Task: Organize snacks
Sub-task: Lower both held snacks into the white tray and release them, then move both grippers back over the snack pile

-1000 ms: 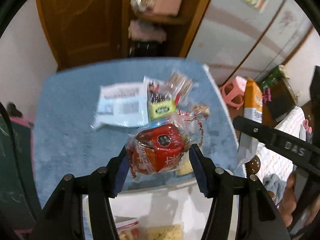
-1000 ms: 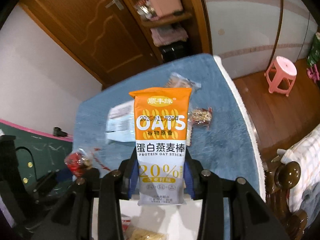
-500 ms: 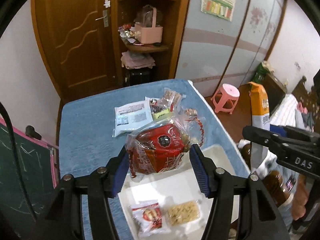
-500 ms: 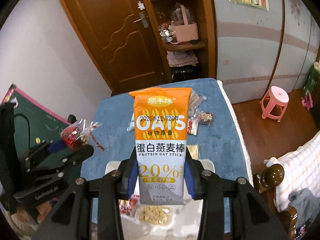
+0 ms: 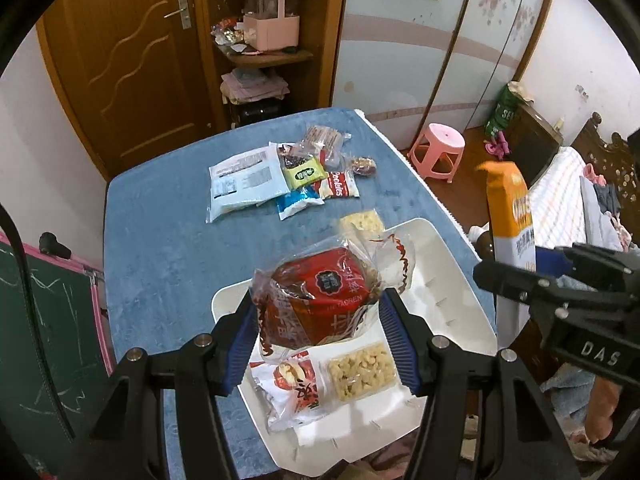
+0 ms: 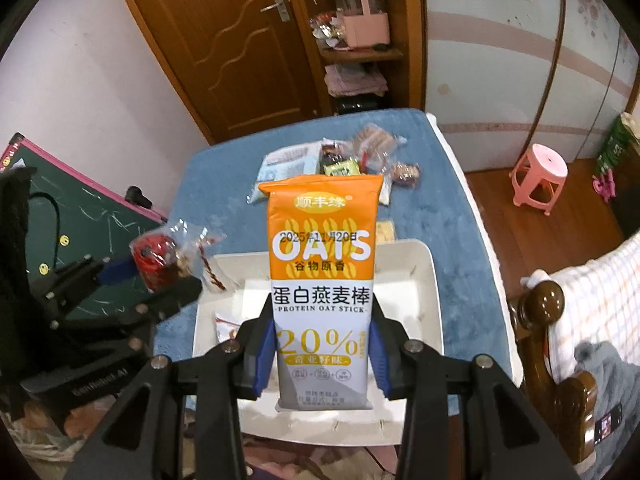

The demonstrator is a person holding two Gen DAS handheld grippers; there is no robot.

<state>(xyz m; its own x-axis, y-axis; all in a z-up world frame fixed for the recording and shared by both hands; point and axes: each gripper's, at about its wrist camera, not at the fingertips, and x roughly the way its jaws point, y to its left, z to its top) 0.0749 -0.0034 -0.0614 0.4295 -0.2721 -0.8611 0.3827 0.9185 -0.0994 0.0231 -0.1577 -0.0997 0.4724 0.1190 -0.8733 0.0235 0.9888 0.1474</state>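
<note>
My left gripper [image 5: 318, 328] is shut on a red pastry in a clear wrapper [image 5: 320, 300], held above the white tray [image 5: 448, 264]. My right gripper [image 6: 322, 350] is shut on an orange and white oat stick packet [image 6: 322, 264], held upright above the same tray [image 6: 424, 276]. The packet also shows in the left wrist view [image 5: 510, 216], and the red pastry in the right wrist view [image 6: 158, 256]. In the tray lie a red and white snack packet [image 5: 298, 384] and a clear pack of yellow crackers [image 5: 362, 370].
Several snack packets [image 5: 280, 172] lie in a pile at the far side of the blue table [image 5: 160, 248]. A small cracker pack [image 5: 362, 220] lies just beyond the tray. A pink stool [image 5: 438, 150] stands on the floor to the right. A chalkboard [image 5: 44, 320] stands on the left.
Both grippers have pulled back and risen with their snacks. The tray, first almost out of view, now lies fully below them.
</note>
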